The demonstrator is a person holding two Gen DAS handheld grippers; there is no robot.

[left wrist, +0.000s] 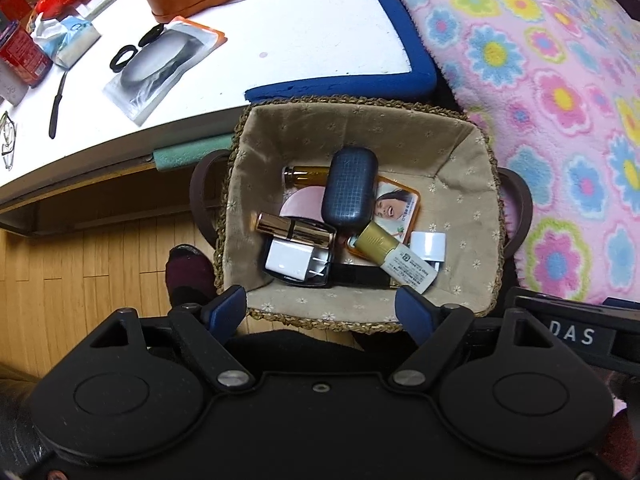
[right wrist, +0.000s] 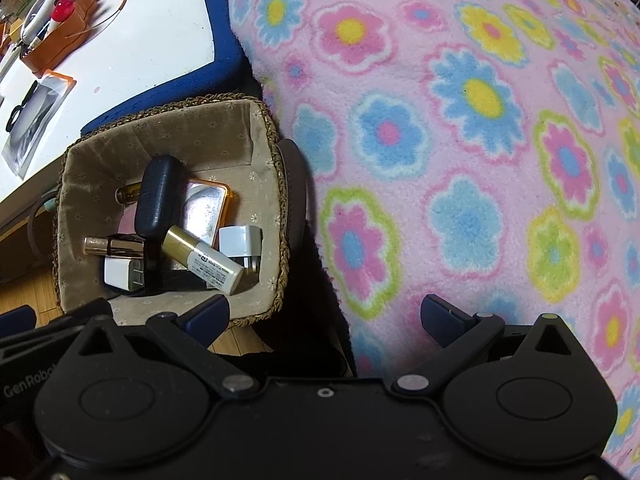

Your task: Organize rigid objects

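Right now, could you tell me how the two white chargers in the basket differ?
The left white charger lies on a black case beside the gold lipstick, its metal prongs in plain view. The right white charger sits on the basket lining near the right wall, partly covered by the gold-capped tube, its prongs mostly hidden. Both are white, boxy plugs lying loose in the basket.

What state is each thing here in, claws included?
Left claw: open, empty, above the basket's near rim.
Right claw: open, empty, over the blanket's edge.
Basket: upright, holding several items.
Dark case: closed, lying on top of the pile.
Gold-capped tube: capped, lying flat.
White plug: prongs out, on its side.
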